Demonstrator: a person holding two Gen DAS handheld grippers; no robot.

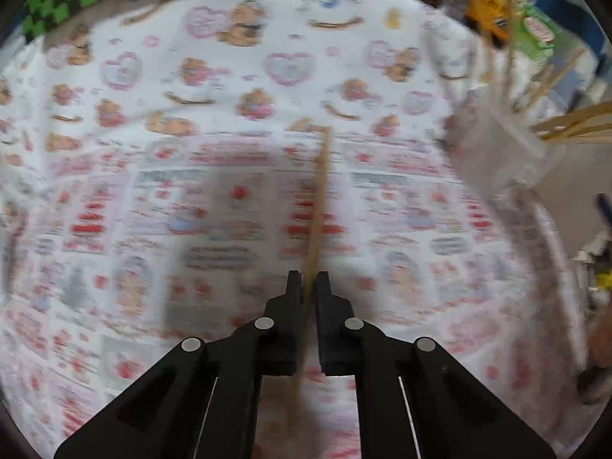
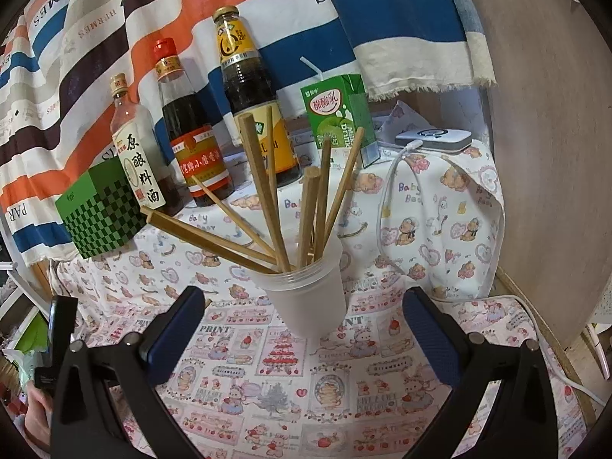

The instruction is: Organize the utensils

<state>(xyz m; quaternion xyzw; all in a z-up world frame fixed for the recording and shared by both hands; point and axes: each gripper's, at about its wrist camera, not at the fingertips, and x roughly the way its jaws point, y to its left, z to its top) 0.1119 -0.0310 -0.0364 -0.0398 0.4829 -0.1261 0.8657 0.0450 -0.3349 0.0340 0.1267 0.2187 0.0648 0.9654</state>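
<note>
Your left gripper point(image 1: 309, 279): matte black fingers, round silver pivot pins, thin white edge lines | your right gripper point(image 2: 304, 329): black arms, dark blue textured pads point(image 2: 430, 338), grey pins

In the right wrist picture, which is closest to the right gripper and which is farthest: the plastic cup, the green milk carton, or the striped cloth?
1. Plastic cup: nearest, just ahead of the right gripper, in the middle.
2. Green milk carton: farther back, a little to the right.
3. Striped cloth: farthest, hanging behind the bottles.

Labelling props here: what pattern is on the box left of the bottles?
A green and black check on the box, clearest in the right wrist view.
</note>
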